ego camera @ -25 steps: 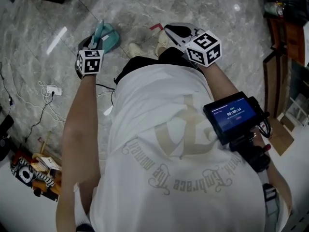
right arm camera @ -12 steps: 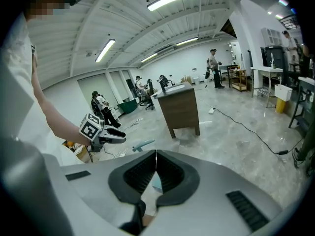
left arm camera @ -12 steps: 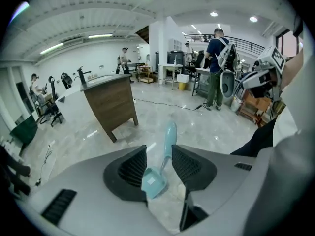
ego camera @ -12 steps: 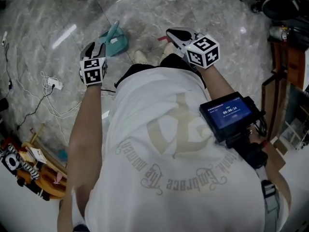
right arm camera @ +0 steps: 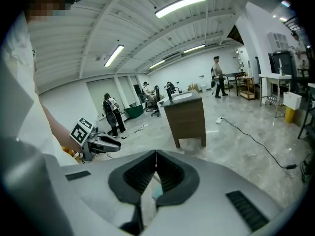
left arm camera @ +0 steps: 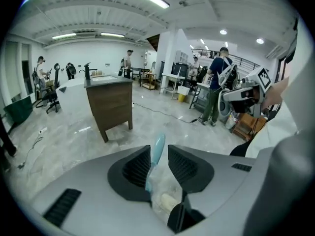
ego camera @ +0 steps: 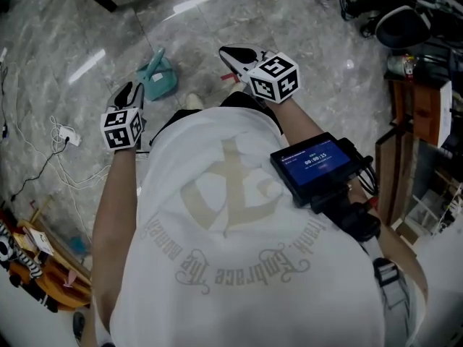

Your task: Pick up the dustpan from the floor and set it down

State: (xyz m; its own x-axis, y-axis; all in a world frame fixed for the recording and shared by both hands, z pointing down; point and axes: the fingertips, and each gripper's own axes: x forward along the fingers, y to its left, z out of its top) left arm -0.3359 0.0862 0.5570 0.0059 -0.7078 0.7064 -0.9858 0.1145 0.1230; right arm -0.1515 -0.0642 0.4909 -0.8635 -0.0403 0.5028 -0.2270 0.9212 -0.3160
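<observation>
**While the dustpan (ego camera: 155,79) sits on the floor (ego camera: 72,35), neither gripper holds it**

Seen from the head view, the teal dustpan rests on the grey marble floor at about 11 o'clock from the person's white shirt (ego camera: 239,230). Its handle points away toward 12 o'clock. The toe of a pale shoe (ego camera: 192,101) shows near it, at its 4 o'clock.

At the dustpan's 7 o'clock, the left gripper (ego camera: 128,92) hangs apart from it and angled downward, with its marker cube (ego camera: 121,129) behind. Its jaws have just been closing, yet they stand apart. In the left gripper view the teal handle shows through the gap, nearer the left-hand jaw, and the pads do not press on it. The hold is released.

At the dustpan's 2 o'clock, well apart from it, the right gripper (ego camera: 233,53) is held above the floor. In the right gripper view its jaw tips meet, clenched on nothing. A sliver of teal shows through the hollow below the tips.

Farther out, a white cable with a plug (ego camera: 66,133) trails over the floor at the dustpan's 8 o'clock. A small lit screen (ego camera: 315,161) is mounted near the person's right forearm, at 4 o'clock from the right gripper. Both gripper views show a brown wooden desk (left arm camera: 110,104) standing on the floor beyond, and people standing in the background of the room.
</observation>
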